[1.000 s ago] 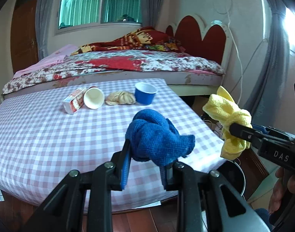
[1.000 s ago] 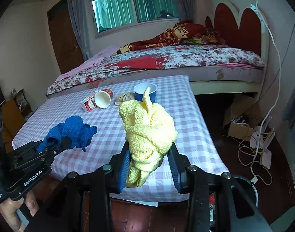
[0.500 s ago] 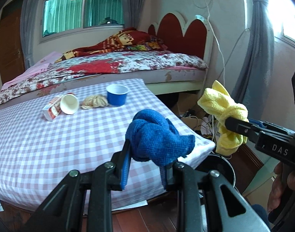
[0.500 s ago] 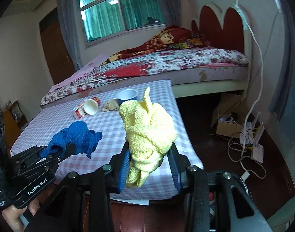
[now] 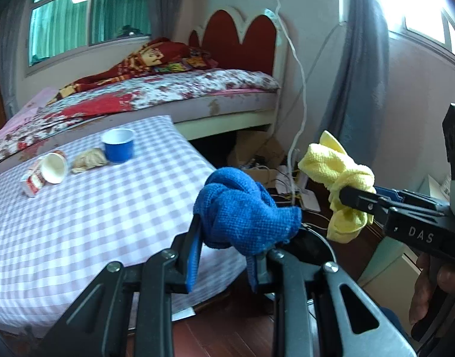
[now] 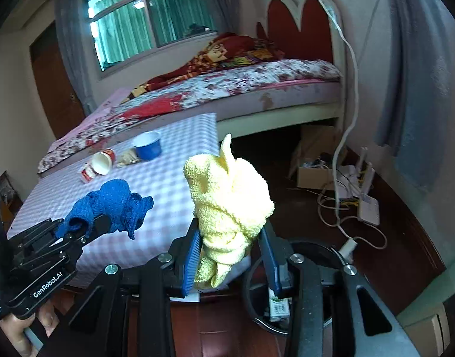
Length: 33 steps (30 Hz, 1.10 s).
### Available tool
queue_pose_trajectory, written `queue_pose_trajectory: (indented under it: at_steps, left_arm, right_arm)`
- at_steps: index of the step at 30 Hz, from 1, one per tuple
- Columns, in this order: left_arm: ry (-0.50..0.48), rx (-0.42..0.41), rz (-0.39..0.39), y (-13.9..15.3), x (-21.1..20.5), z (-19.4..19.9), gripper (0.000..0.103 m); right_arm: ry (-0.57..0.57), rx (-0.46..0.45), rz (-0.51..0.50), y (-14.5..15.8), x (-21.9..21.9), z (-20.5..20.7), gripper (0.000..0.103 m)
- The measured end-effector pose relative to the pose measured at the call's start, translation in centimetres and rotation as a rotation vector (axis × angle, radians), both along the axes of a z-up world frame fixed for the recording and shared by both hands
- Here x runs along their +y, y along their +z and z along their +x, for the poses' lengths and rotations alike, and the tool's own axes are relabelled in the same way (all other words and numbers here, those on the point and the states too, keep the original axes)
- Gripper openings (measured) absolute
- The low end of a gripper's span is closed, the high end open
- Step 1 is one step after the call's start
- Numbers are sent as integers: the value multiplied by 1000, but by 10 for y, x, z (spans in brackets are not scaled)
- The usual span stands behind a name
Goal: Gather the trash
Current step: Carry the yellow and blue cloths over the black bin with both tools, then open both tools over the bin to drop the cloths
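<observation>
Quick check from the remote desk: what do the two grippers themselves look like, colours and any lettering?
Both are black, angular linkage frames with silver screws and blue finger pads. The left gripper carries white "GenRobot.AI" lettering; the right gripper reads "DAS". A bare hand holds the right one; no sleeves or cables visible on them.

The tabletop point(image 5: 78, 217) has a checked cloth. On it sit 1 blue cup point(image 5: 118, 145), 1 tipped white cup point(image 5: 53, 168), a crumpled paper point(image 5: 89, 160) between them, and a small carton point(image 5: 32, 183).

Right gripper point(image 6: 231, 263) clamps yellow cloth point(image 6: 229, 205) above the black bin point(image 6: 314, 253)
</observation>
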State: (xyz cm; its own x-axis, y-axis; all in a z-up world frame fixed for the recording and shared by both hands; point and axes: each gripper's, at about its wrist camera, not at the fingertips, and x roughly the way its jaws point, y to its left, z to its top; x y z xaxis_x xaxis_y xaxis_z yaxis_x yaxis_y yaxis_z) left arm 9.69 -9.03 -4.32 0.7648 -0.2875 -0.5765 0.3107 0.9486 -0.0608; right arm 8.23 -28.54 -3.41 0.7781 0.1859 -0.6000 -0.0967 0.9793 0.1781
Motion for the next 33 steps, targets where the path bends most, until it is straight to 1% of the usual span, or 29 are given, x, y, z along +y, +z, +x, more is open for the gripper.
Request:
queue_pose_trajectory:
  at_steps: [7,15,22,25,28,31,33]
  left_arm:
    - [-87,35,7,-14,-40,4,27]
    - [-158,102,28,-46,-80,6,27]
    - [-182,166,16,-74,-98,12,27]
    - [-190,192,27,-85,-106,16,27]
    - [-208,205,63,-96,-114,20,27]
    - [-207,234,53,-104,-115,25,27]
    - [-209,254,60,-112,-117,30,27]
  right_arm:
    - [-72,39,3,-16,-36,-9,40]
    - [-121,106,13,-46,-75,-14,40]
    - [-119,178,5,-78,-94,-14,40]
    - [-116,204,4,-90,-101,-8,40]
    - [-109,241,1,-105,-106,1,40]
    - [-100,271,3,-117,-107,8,41]
    - [-89,292,-4,-126,-106,14,41]
